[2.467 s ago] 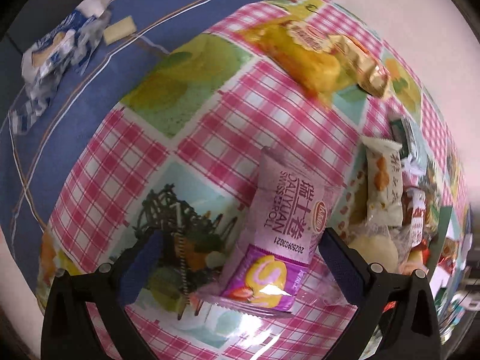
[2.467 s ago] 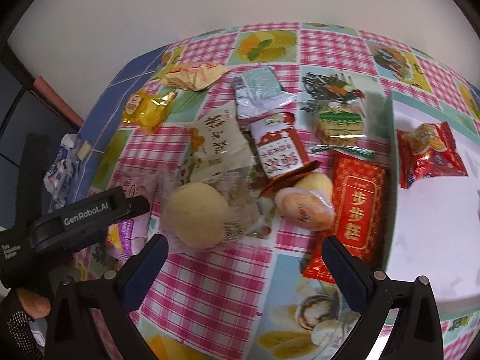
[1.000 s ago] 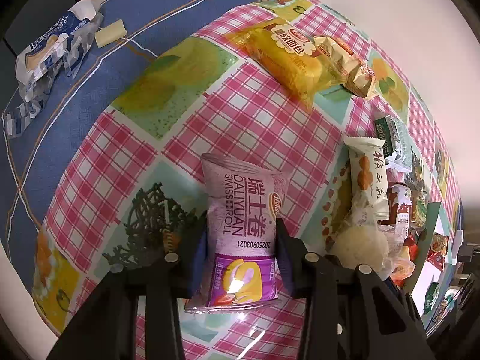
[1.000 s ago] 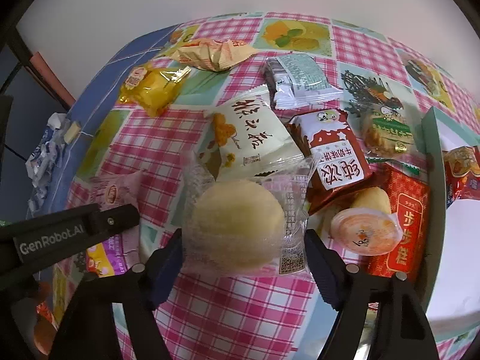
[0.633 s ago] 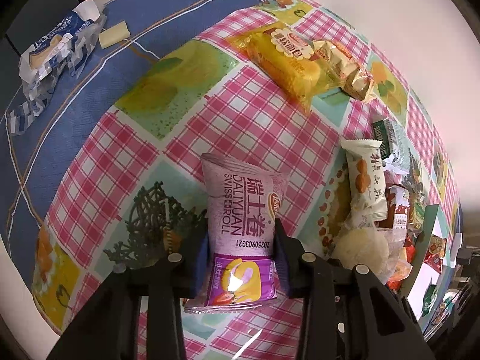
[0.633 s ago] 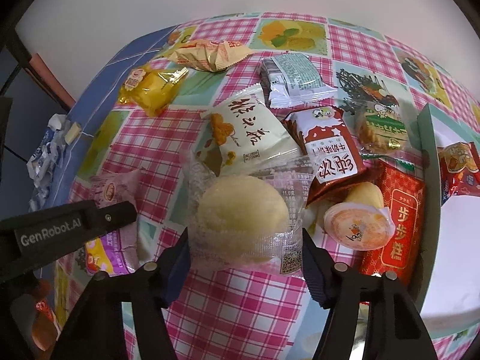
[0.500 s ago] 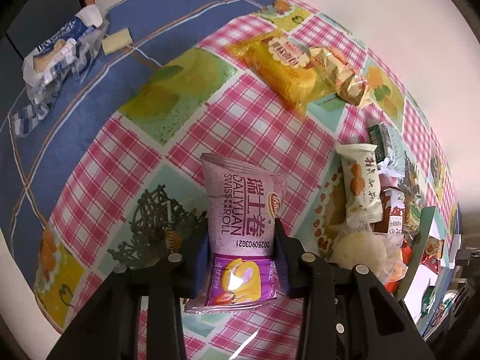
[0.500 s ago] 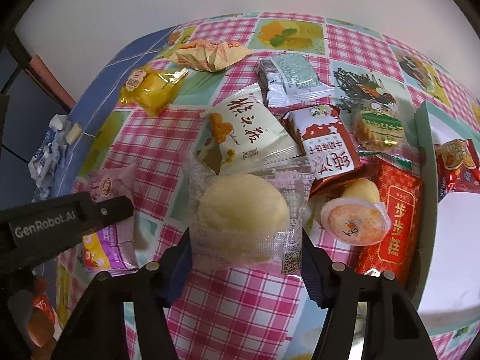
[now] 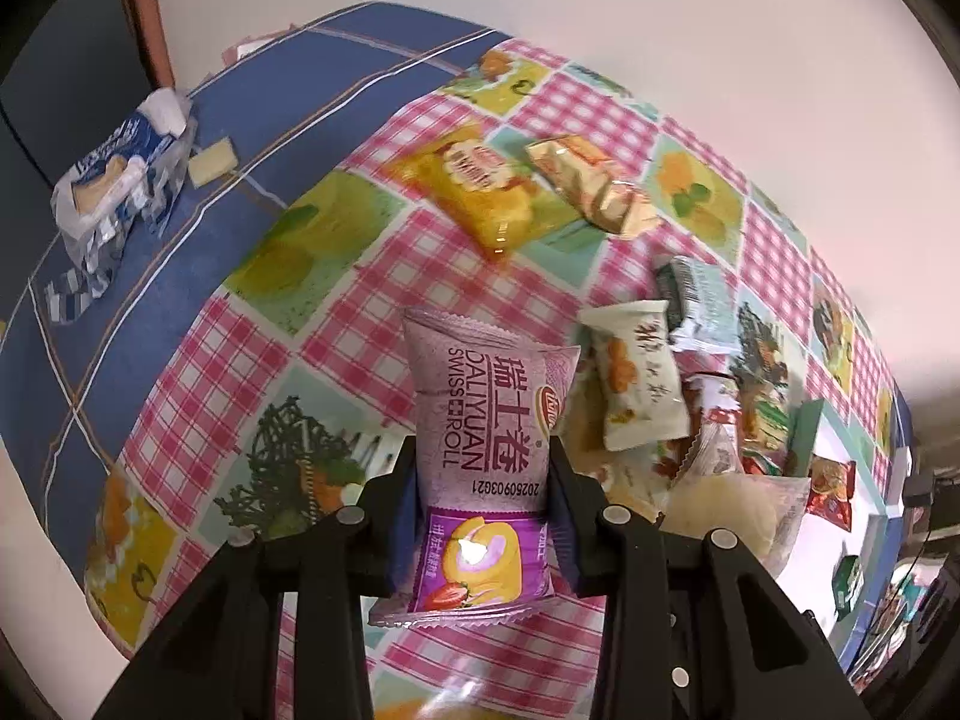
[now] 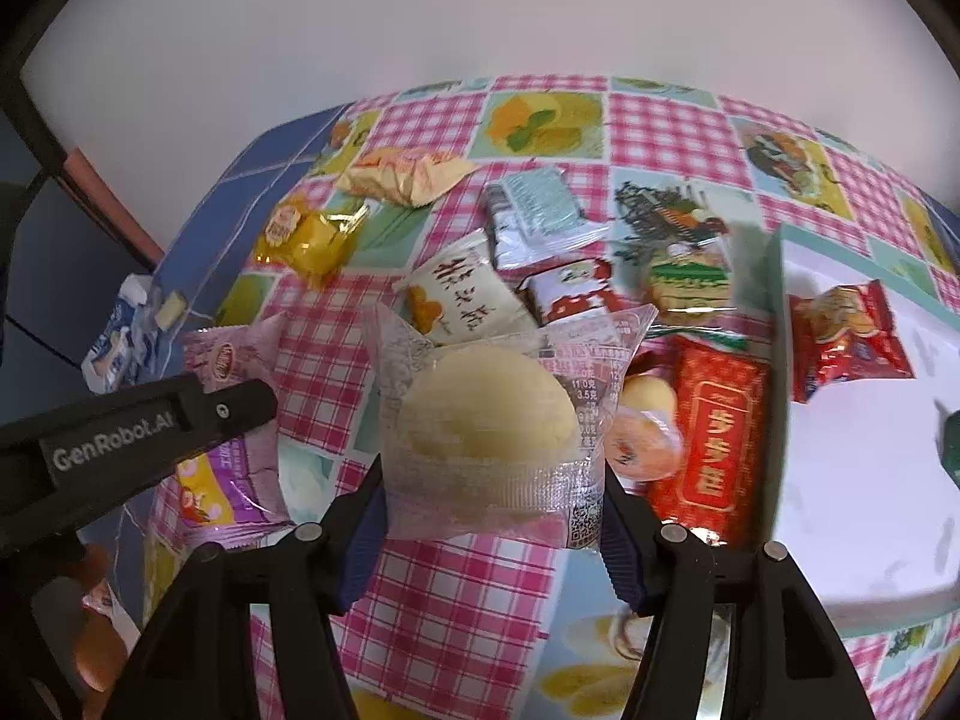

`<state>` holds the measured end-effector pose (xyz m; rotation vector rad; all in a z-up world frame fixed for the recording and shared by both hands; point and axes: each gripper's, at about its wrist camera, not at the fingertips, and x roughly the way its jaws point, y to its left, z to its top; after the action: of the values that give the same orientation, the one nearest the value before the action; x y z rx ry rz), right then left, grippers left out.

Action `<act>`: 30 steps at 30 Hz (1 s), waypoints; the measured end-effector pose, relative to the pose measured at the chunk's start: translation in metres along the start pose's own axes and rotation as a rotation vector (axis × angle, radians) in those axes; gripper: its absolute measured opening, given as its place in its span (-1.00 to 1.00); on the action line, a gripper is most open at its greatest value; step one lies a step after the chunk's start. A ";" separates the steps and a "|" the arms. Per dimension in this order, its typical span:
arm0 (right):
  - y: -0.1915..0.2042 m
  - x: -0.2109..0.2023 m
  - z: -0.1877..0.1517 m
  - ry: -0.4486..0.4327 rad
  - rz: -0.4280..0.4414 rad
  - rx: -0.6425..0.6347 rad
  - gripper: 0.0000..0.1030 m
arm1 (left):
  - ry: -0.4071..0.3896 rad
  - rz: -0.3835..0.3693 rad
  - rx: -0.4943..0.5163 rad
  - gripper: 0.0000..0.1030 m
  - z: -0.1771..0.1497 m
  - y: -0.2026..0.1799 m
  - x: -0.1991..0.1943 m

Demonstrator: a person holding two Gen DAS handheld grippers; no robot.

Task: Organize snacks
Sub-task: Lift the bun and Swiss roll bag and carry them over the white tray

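Tabletop (image 10: 456, 588) first: checked pink cloth, crowded with packets, so any dropped item lands among clutter rather than in place. White tray (image 10: 864, 480) at the tabletop's right edge, holding a red packet (image 10: 846, 336); likely the destination, reachable only by passing over the pile beside it.

Round bun in clear wrapper (image 10: 486, 420): clamped in the right hand-held gripper (image 10: 486, 534), pads pressing the wrapper's lower sides, raised above the pile left of the tray. Soft and bulky; risk of squashing under too firm a squeeze, or of sliding out through slick film with too light a one. Loose wrapper corner liable to brush the red box (image 10: 714, 426) and jelly cup (image 10: 642, 444) just left of the tray and drag them along.

Purple Swiss roll packet (image 9: 486, 450): clenched in the left hand-held gripper (image 9: 483, 516), far left of the tray, gripped low with most of its length standing free. Could pivot or slip if swung quickly.

Two grippers close together: collision possible if both head for the tray at once.
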<state>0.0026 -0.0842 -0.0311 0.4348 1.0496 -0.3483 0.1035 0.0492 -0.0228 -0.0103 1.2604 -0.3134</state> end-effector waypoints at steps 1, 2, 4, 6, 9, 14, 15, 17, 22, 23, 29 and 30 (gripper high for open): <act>-0.004 -0.005 0.000 -0.007 -0.002 0.009 0.26 | -0.005 0.000 0.009 -0.23 0.000 -0.004 -0.002; -0.006 -0.006 0.001 -0.012 -0.004 0.016 0.26 | -0.012 -0.002 0.019 -0.23 0.001 -0.008 -0.005; -0.014 -0.013 0.002 -0.025 -0.013 0.036 0.26 | -0.027 -0.009 0.037 -0.23 -0.003 -0.018 -0.011; -0.023 -0.019 0.003 -0.036 -0.018 0.058 0.26 | -0.042 -0.021 0.052 -0.23 -0.006 -0.029 -0.017; -0.041 -0.027 0.003 -0.052 -0.032 0.110 0.26 | -0.053 -0.061 0.081 -0.23 -0.010 -0.047 -0.022; -0.080 -0.044 0.001 -0.082 -0.067 0.205 0.26 | -0.058 -0.127 0.130 -0.23 -0.025 -0.080 -0.036; -0.090 -0.049 -0.001 -0.091 -0.075 0.229 0.26 | -0.060 -0.131 0.136 -0.23 -0.027 -0.085 -0.037; -0.107 -0.055 -0.004 -0.104 -0.098 0.268 0.26 | -0.065 -0.138 0.166 -0.23 -0.035 -0.100 -0.040; -0.157 -0.071 -0.016 -0.124 -0.152 0.393 0.26 | -0.058 -0.140 0.256 -0.23 -0.054 -0.133 -0.040; -0.165 -0.074 -0.018 -0.129 -0.161 0.412 0.26 | -0.056 -0.138 0.277 -0.23 -0.060 -0.141 -0.040; -0.213 -0.093 -0.032 -0.168 -0.214 0.518 0.26 | -0.032 -0.164 0.383 -0.23 -0.085 -0.182 -0.039; -0.219 -0.095 -0.035 -0.171 -0.217 0.536 0.26 | -0.024 -0.170 0.403 -0.23 -0.090 -0.190 -0.038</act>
<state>-0.1709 -0.2492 -0.0010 0.7563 0.8288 -0.8550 -0.0339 -0.1091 0.0184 0.2235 1.1563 -0.7081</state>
